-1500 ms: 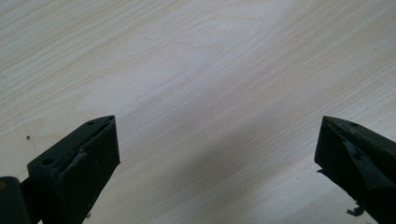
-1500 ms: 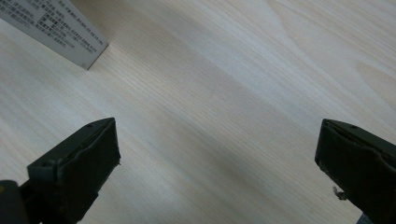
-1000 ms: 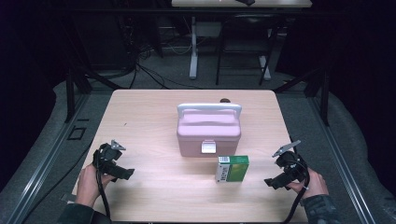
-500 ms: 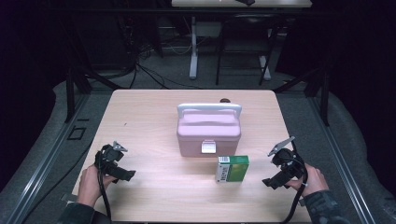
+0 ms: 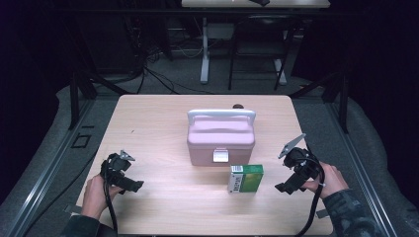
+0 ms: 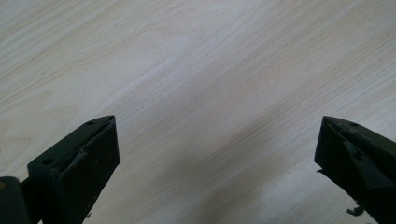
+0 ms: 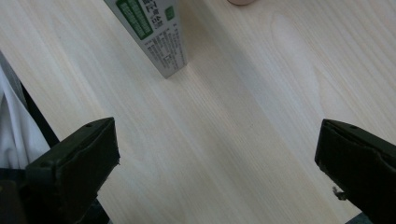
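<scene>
A pink lidded box (image 5: 221, 139) with a white handle and a white front latch stands at the middle of the wooden table (image 5: 158, 123). Just in front of its right corner stands a green and white carton (image 5: 245, 178), whose printed end (image 7: 152, 32) shows at the top of the right gripper view. My right gripper (image 5: 285, 186) is held to the right of the carton, open and empty, apart from it. My left gripper (image 5: 132, 185) hovers over bare wood near the front left, open with nothing between its jaws.
A small dark round thing (image 5: 238, 105) lies behind the box near the far edge. Beyond the table are dark floor, cables and the legs of another table (image 5: 204, 54). A person's white garment (image 7: 11, 126) shows past the table's front edge.
My right gripper has shifted a little toward the carton. The left gripper has barely moved. The box and the carton stay put.
</scene>
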### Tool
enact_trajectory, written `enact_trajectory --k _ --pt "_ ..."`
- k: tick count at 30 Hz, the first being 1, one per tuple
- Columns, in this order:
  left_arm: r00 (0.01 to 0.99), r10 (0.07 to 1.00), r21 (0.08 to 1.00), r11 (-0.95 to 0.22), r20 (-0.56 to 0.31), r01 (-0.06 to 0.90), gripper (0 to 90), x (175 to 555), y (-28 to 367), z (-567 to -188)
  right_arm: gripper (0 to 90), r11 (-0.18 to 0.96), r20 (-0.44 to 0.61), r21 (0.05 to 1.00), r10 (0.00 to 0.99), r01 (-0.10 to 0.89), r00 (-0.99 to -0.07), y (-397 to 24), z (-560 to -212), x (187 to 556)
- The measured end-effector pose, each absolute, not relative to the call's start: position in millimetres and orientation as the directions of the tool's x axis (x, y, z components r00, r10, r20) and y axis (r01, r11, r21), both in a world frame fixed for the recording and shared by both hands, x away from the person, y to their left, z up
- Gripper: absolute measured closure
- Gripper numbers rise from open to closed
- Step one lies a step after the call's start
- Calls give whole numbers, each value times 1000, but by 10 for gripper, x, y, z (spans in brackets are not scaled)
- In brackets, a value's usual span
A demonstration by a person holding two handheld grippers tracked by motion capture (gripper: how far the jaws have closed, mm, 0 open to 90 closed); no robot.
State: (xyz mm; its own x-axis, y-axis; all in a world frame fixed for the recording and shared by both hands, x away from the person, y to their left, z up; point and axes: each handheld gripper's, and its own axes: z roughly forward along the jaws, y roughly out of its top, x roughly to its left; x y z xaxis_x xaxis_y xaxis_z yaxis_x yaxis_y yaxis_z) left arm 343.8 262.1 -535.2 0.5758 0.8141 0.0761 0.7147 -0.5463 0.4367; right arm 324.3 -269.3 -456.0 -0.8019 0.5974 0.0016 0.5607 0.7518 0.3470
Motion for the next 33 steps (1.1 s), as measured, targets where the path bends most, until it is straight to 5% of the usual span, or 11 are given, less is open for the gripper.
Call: enact_trajectory --k 33 --pt "600 797 422 -569 72 705 0 3433 2601 -5369 0 934 -33 201 308 295 -951 -1798 -4254 3492"
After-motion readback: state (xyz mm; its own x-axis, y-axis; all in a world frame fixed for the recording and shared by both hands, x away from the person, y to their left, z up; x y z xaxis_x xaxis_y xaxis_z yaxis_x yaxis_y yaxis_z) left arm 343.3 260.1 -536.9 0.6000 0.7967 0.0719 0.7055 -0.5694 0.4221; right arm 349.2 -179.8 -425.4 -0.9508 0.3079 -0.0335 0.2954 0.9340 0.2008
